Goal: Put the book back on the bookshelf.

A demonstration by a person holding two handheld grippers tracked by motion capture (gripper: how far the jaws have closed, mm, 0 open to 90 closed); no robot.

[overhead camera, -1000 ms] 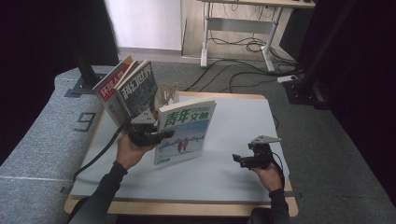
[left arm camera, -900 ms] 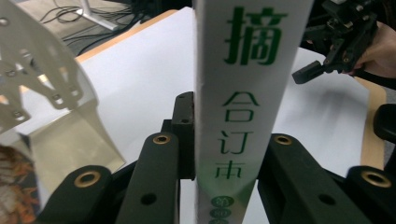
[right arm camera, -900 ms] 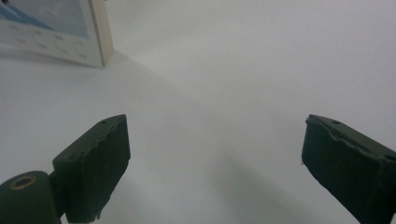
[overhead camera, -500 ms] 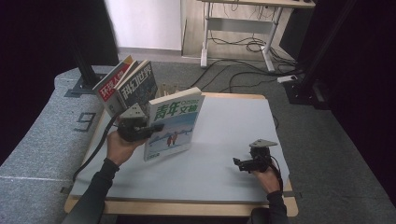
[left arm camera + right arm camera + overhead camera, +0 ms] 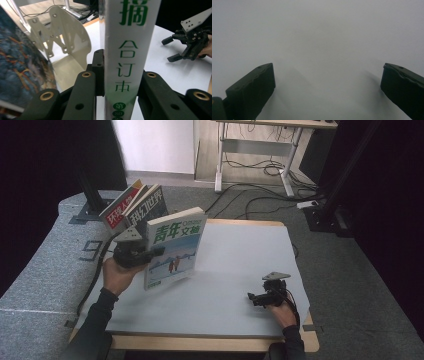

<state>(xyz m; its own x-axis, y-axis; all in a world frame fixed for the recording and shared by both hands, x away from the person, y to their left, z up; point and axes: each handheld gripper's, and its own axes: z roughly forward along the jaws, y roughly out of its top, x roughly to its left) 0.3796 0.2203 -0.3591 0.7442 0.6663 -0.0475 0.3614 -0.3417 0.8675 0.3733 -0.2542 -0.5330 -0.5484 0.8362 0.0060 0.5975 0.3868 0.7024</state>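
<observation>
Gripping the white-and-green book [image 5: 172,247] by its spine, left gripper [image 5: 152,252] jaws pressing on either side of it, as the left gripper view is showing with the spine [image 5: 128,50] standing upright between the two black jaws. Holding that book raised and tilted over the left part of the grey table mat [image 5: 235,265], cover with green characters facing the camera, lower corner hanging just above the mat. Leaning behind it, two more books [image 5: 135,205] resting against a pale metal bookend [image 5: 62,32] at the table's far left corner. Hovering low over the mat near the front right edge, right gripper [image 5: 257,299] standing well apart from the book, jaws having just been opening and now spread wide with nothing between them, bare grey mat [image 5: 324,50] lying beneath in the right gripper view.
</observation>
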